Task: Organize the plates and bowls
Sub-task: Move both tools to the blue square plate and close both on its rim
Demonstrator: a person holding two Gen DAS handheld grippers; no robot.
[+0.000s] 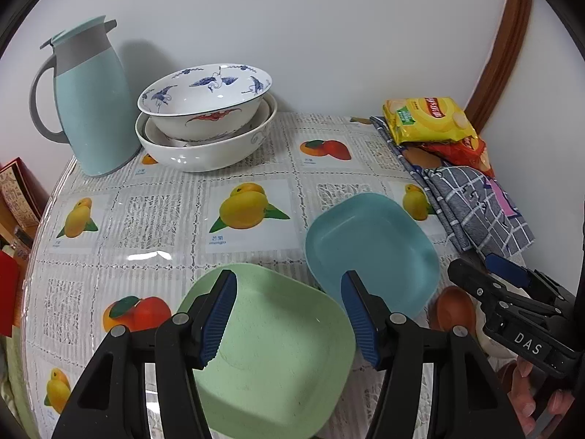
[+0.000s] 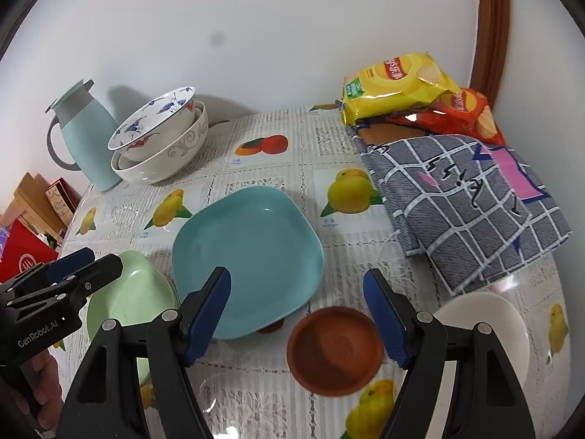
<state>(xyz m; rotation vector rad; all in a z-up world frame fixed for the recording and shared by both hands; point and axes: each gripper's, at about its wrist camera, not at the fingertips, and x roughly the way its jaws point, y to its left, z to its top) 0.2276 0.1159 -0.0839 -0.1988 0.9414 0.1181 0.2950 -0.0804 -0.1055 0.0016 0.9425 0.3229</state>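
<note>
Two open claws hung over loose dishes at the bench's near edge.

Left claw (image 1: 289,314) gaped over the green plate (image 1: 278,358) and right claw (image 2: 296,314) over the brown bowl (image 2: 334,351), both empty; judged risk: a pad catching a rim could tip or slide a dish off that edge. The white bowl (image 2: 490,322) sat beside the brown one, and the blue plate (image 2: 248,256), mid-bench, could be knocked. Stacked porcelain bowls (image 1: 204,124) beside the jug (image 1: 91,109) at the far edge looked tilted and might slip.
</note>
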